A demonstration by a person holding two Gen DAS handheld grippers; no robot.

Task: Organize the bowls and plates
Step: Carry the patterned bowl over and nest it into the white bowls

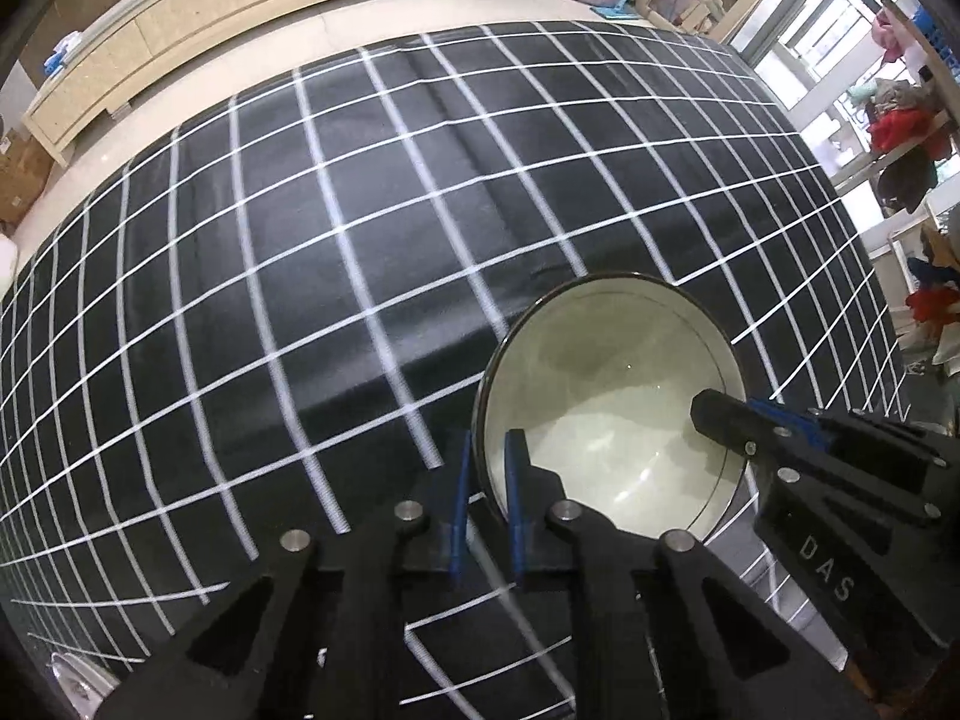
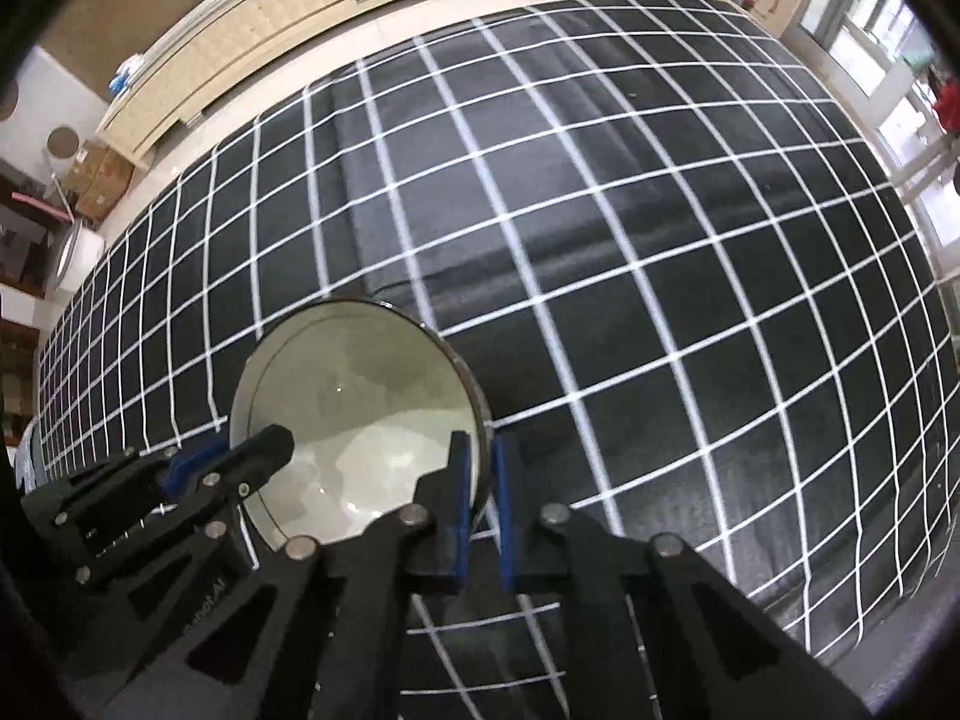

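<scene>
- One bowl [image 1: 612,408] is showing, white inside with a thin dark rim, glossy and empty; two grippers are gripping it from opposite sides
- The bowl is sitting toward the near edge of the black cloth with a white grid [image 1: 360,228], tilted slightly; whether its base is touching the cloth cannot be told
- Left gripper [image 1: 485,480] is clamping the bowl's left rim, one blue pad inside the wall and one outside
- Right gripper [image 2: 482,492] is clamping the bowl's right rim in the same way
- Only the left wrist view is showing a shiny metal object [image 1: 78,684] at the near left corner
- Only the right wrist view is showing a white drum [image 2: 78,258] at far left, beside cardboard boxes [image 2: 99,180]
- A pale cabinet [image 1: 162,54] is standing beyond the cloth's far edge
</scene>
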